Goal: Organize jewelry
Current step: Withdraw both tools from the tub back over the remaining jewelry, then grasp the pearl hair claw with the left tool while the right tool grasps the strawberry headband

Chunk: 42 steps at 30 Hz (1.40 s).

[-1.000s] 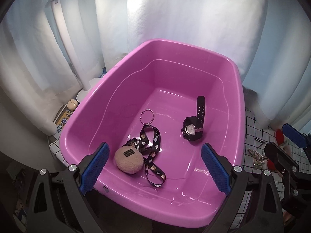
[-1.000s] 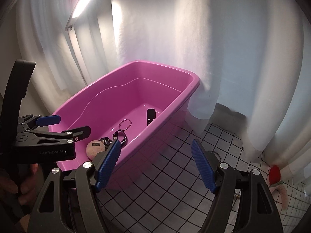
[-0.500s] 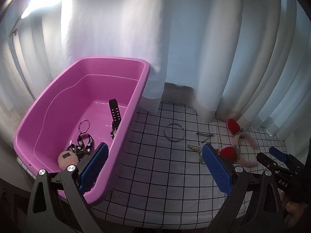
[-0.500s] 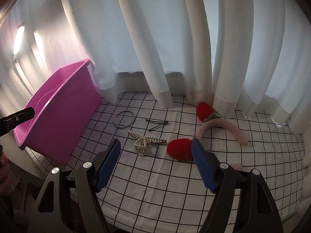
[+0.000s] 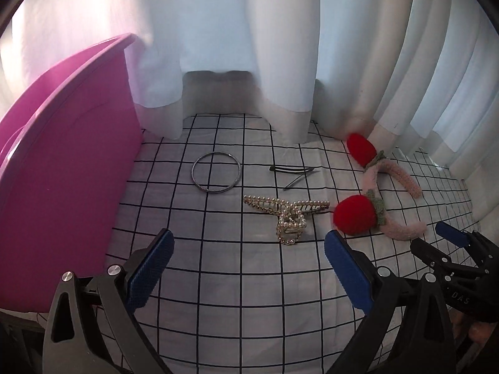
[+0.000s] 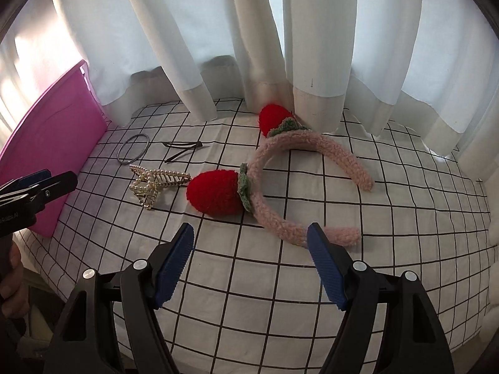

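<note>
Pink tub (image 5: pixel 62 187): interior hidden, cut off at 9 o'clock. Hairpins (image 5: pixel 294 173): seemingly two. Bangle (image 5: pixel 216 171), pearl claw clip (image 5: pixel 285 215), strawberry headband (image 6: pixel 299 168): one each. Left hand-held gripper (image 5: pixel 248 265), right hand-held gripper (image 6: pixel 251 258): jaws apart, empty.

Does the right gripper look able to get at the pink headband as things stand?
Probably yes: the right gripper is open just short of the pink headband, with only bare checked cloth between.

Both grippers swung off pink tub (image 5: pixel 62 168) & dropped toward headband (image 6: pixel 312 155), pearl clip (image 5: pixel 280 215).
</note>
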Available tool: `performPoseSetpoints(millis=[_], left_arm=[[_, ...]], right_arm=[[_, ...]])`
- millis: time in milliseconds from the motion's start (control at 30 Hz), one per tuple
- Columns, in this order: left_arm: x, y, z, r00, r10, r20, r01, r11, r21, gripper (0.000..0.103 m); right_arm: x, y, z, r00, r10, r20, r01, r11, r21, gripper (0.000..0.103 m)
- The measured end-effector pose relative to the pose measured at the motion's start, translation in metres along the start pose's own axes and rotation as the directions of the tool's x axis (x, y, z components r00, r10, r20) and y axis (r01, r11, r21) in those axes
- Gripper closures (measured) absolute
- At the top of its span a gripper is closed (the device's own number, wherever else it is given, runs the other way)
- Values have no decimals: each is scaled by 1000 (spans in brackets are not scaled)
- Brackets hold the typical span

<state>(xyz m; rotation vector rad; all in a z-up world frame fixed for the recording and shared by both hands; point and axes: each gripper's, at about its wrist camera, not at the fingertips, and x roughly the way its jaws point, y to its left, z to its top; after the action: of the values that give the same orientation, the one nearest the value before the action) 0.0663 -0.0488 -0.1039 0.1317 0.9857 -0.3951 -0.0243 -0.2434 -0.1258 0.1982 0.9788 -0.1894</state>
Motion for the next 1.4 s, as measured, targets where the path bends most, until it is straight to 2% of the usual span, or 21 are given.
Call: performPoseSetpoints(millis=[233, 400, 1133, 1400], left_arm=[[50, -11, -7, 998, 8, -58, -8, 1000, -3, 8], [69, -18, -7, 997, 16, -71, -16, 1000, -1, 8], [115, -25, -5, 992, 62, -113, -64, 998, -7, 8], [118, -27, -5, 994, 68, -85, -67, 998, 5, 7]], right_arm=[[39, -11, 3, 1000, 6, -9, -7, 998, -55, 31], [57, -14, 8, 1000, -4, -17, 2, 991, -133, 31], [96, -16, 8, 999, -25, -25, 19, 981, -192, 31], [105, -19, 12, 1000, 9, -15, -12, 983, -181, 31]])
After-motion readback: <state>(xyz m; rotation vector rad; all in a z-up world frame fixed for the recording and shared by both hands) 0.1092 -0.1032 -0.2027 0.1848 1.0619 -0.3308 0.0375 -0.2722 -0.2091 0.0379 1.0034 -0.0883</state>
